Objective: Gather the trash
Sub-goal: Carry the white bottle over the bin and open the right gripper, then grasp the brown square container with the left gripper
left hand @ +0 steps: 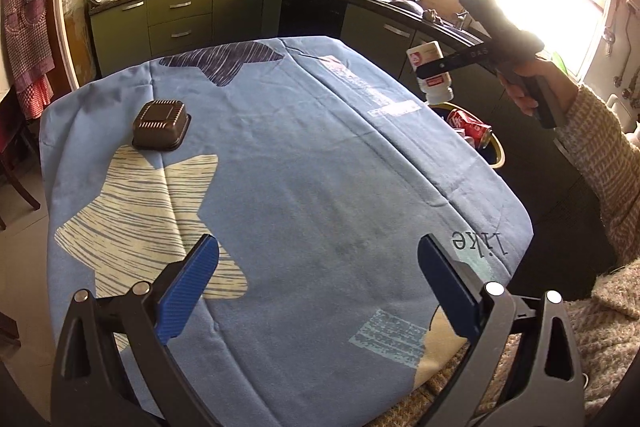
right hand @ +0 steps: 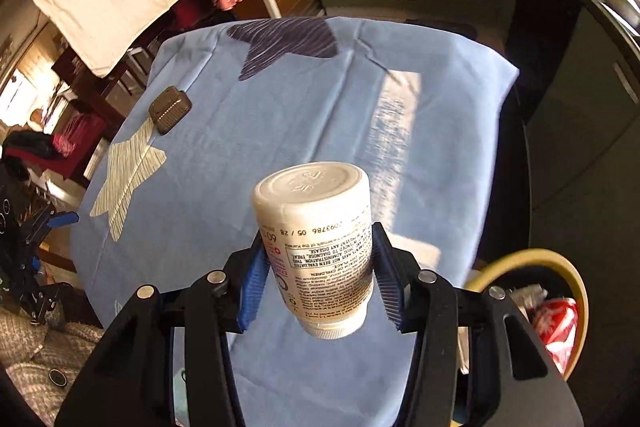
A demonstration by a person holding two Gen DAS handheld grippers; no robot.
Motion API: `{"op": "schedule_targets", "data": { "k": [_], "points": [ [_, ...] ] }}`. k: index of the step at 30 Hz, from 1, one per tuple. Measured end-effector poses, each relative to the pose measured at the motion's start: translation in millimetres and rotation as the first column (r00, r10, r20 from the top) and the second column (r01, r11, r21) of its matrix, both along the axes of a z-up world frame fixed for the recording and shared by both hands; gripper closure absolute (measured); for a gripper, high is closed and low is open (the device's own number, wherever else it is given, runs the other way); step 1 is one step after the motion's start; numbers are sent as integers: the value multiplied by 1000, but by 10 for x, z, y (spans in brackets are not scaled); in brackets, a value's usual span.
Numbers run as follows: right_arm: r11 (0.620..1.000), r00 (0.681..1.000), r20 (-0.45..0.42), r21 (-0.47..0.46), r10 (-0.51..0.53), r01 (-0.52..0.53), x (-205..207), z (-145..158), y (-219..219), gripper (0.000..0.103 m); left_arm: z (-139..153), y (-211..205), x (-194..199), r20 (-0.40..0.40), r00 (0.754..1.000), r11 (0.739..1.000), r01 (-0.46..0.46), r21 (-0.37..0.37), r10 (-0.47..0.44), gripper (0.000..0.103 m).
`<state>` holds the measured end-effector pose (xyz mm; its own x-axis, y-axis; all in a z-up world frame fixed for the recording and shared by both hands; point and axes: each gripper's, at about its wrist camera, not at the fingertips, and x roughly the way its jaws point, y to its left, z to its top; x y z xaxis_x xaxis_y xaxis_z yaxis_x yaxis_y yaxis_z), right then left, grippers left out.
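Note:
My right gripper (right hand: 320,267) is shut on a white pill bottle (right hand: 320,239), held upside down with its cap toward me. The left wrist view shows that white bottle (left hand: 430,71) in the air just past the table's right edge, above a yellow-rimmed bin (left hand: 498,151) that holds red cans (left hand: 472,129). The yellow bin rim (right hand: 576,291) lies at the lower right of the right wrist view. A dark brown ribbed plastic tub (left hand: 162,125) sits upside down on the blue cloth at far left. My left gripper (left hand: 318,283) hangs open over the near cloth, empty.
The table wears a blue cloth (left hand: 304,167) with star prints. Green kitchen cabinets (left hand: 180,19) and a cluttered counter run behind it. A person's hand in a knitted sleeve (left hand: 600,163) holds the right gripper. A chair and clothing stand at the left.

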<state>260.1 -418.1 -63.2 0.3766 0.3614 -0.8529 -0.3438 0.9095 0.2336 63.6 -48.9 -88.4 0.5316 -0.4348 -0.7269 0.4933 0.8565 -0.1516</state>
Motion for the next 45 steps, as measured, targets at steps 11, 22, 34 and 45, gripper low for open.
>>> {"op": "schedule_targets", "data": {
  "k": [11, 22, 34, 45],
  "points": [
    [951, 950, -48, -42, -309, 307, -583, -370, -1480, 54, 58, -288, -99, 14, 998, 998, 59, 33, -60, 8],
    [895, 896, -41, 56, -442, 443, -797, -479, -1910, 49, -8, -350, 8, -16, 997, 996, 71, 57, -70, 8],
    [914, 920, 29, 134, -390, 383, -1063, -369, -1102, 47, 20, 104, 953, -29, 998, 984, -42, 171, 48, 8],
    [885, 888, 71, 149, -455, 441, -1386, -546, -858, 42, -188, 402, 1930, -57, 987, 960, -129, 249, 147, 8]
  ]
}}
